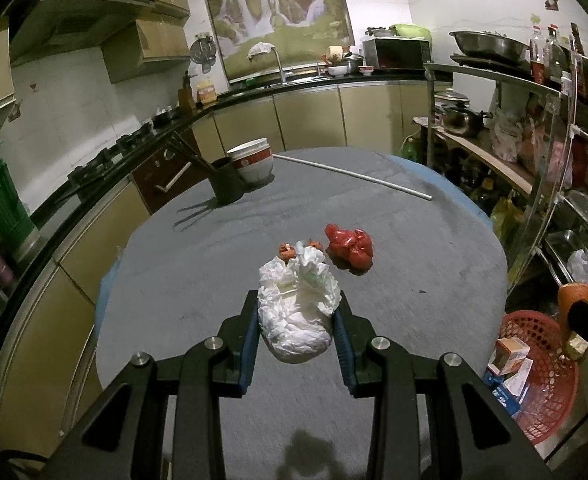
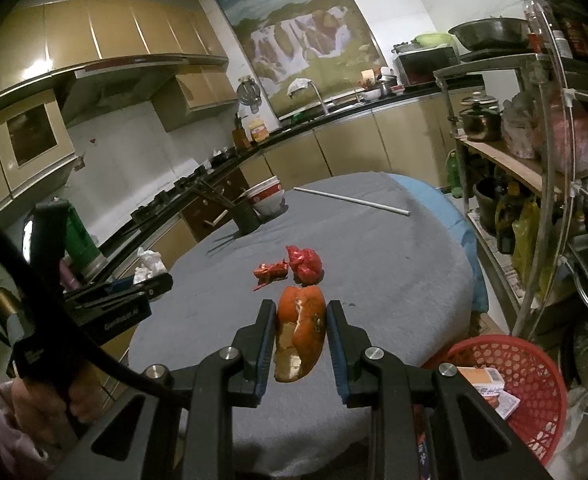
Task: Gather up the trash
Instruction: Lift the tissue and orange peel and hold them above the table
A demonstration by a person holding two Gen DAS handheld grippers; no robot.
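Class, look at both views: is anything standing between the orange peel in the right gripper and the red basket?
Nothing visible does. The right gripper holds the orange peel above the grey table. The red basket sits low to the right, top open, with a few small boxes inside.

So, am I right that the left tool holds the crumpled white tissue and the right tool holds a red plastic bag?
Not quite: the right tool holds an orange peel, as the right wrist view shows. The red plastic bag lies on the table. The left tool does hold the crumpled white tissue.
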